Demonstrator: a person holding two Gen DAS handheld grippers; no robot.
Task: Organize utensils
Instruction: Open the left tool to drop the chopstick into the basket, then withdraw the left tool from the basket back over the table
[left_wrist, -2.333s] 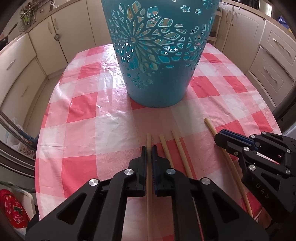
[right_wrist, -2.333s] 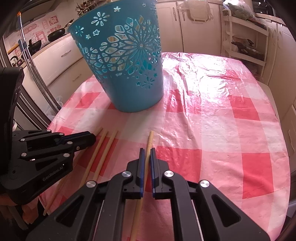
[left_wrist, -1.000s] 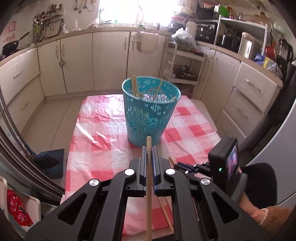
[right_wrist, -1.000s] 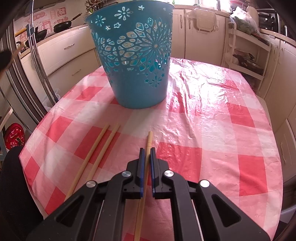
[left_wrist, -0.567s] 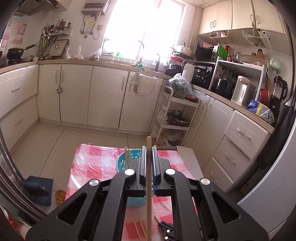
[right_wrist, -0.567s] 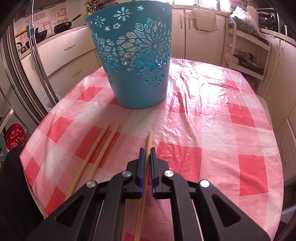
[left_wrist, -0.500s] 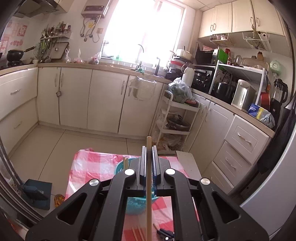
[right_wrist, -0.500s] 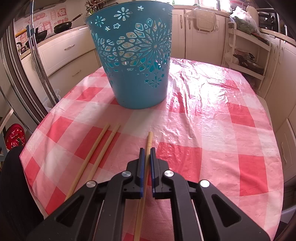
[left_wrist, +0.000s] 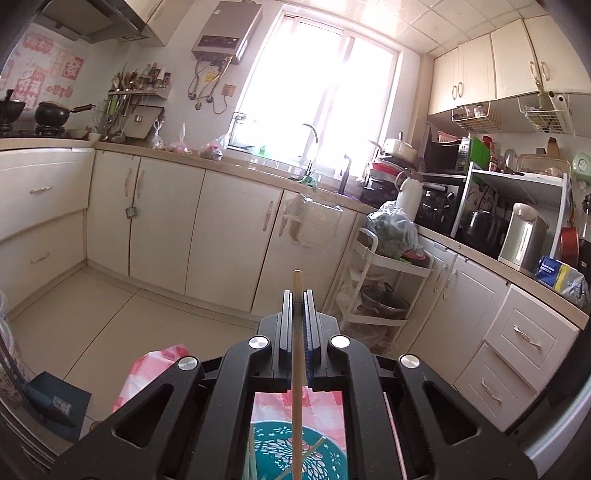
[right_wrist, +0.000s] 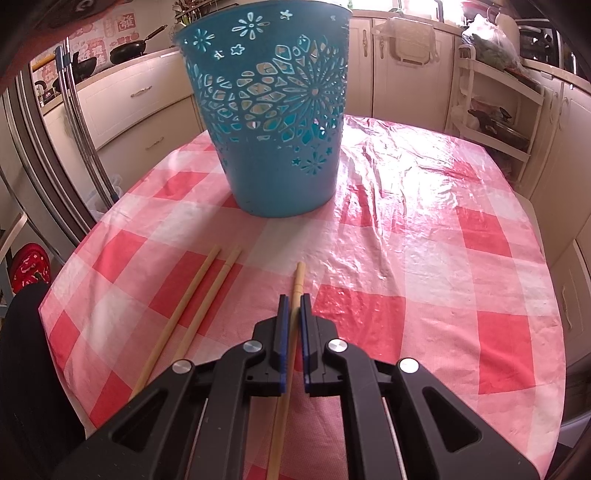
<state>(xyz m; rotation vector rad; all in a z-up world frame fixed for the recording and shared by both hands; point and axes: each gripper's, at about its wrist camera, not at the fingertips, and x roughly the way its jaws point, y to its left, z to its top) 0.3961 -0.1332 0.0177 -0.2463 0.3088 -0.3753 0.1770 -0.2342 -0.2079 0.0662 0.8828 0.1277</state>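
The left hand-held gripper (left_wrist: 297, 295) is clamped on a chopstick (left_wrist: 296, 354) held above the blue basket (left_wrist: 291, 452). The right hand-held gripper (right_wrist: 291, 300) pinches another chopstick (right_wrist: 297, 277) lying on the bench (right_wrist: 424, 258), beside two loose chopsticks (right_wrist: 199, 295) near its left edge.

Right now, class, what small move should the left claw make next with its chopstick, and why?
Probably open. The left claw grips a chopstick upright, its lower end hanging over the teal basket, which already holds others, so releasing should drop it in.

Left gripper (left_wrist: 297, 295): raised from tablecloth level to above the teal basket (left_wrist: 325, 456), gripped chopstick (left_wrist: 296, 369) now upright over its opening; only two loose chopsticks (right_wrist: 192, 306) left on the cloth
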